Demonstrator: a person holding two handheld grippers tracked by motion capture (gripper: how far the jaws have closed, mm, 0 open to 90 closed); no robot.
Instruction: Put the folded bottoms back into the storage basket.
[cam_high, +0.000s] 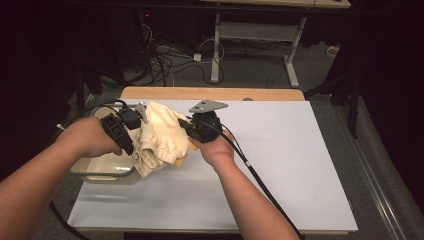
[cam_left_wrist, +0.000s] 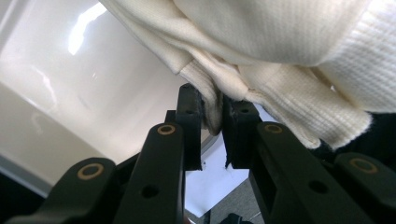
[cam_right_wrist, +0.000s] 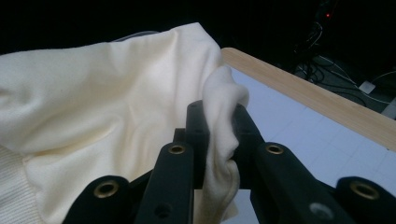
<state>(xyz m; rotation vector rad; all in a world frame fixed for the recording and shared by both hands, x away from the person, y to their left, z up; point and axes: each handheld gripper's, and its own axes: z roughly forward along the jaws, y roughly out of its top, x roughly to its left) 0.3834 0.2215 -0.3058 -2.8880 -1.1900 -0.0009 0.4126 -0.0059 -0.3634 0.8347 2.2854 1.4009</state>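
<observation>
A cream knitted garment (cam_high: 160, 137) hangs bunched between both hands over the left part of the white table (cam_high: 280, 165). My left gripper (cam_high: 131, 120) holds it from the left; in the left gripper view its jaws are shut on a folded edge of the garment (cam_left_wrist: 212, 109), with ribbed knit (cam_left_wrist: 299, 100) draped to the right. My right gripper (cam_high: 192, 129) holds it from the right; in the right gripper view the jaws pinch a fold of smooth cream cloth (cam_right_wrist: 222, 126).
A pale rectangular tub (cam_high: 102, 170) sits at the table's left edge, under the left hand and garment; its glossy inside (cam_left_wrist: 70, 93) lies below the cloth. A wooden strip (cam_high: 210, 93) borders the far edge. Cables trail from both grippers.
</observation>
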